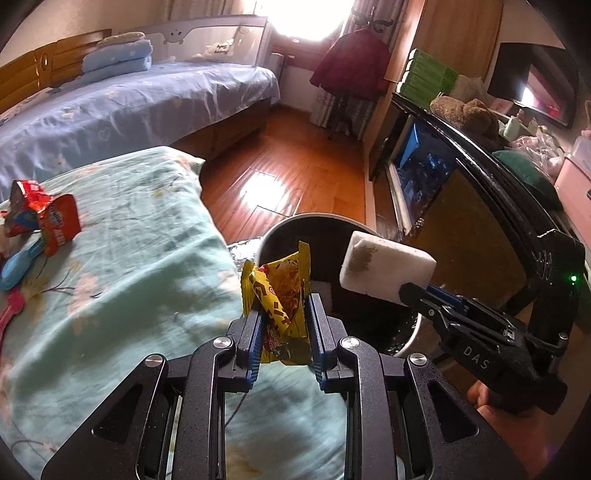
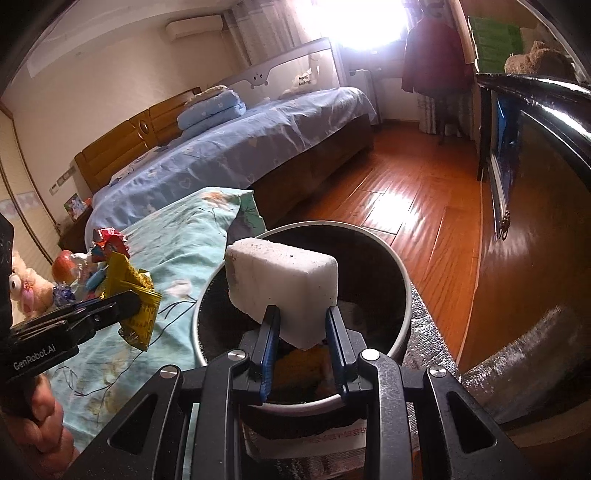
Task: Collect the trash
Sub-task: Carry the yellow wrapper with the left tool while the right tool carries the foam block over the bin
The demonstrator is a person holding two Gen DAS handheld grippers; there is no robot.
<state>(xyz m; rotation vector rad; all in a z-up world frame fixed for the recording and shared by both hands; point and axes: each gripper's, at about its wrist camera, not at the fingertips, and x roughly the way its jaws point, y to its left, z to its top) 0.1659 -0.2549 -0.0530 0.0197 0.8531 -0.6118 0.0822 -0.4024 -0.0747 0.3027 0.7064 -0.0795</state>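
Bedroom: left gripper [image 1: 284, 314] clamps yellow wrapper [image 1: 282, 295]; right gripper [image 2: 303, 325] clamps white, possibly foam, block [image 2: 282, 284] over bin [image 2: 402, 288]

Window [image 1: 314, 18] blown out, fisheye edges dark.

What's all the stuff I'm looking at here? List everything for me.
Wrapper: one, yellow, in left gripper, by the bin.
Block: one, white, dirty, in right gripper, over the bin.
Bin: one, dark inside, pale rim, on the floor.
Quilt: one, teal, floral, left of the bin.
Red packet: one, on the quilt.
Bed: one, blue sheet, behind.
Coat: one, dark red, hanging by the window.
Left gripper: black, shut on wrapper.
Right gripper: black, shut on block.
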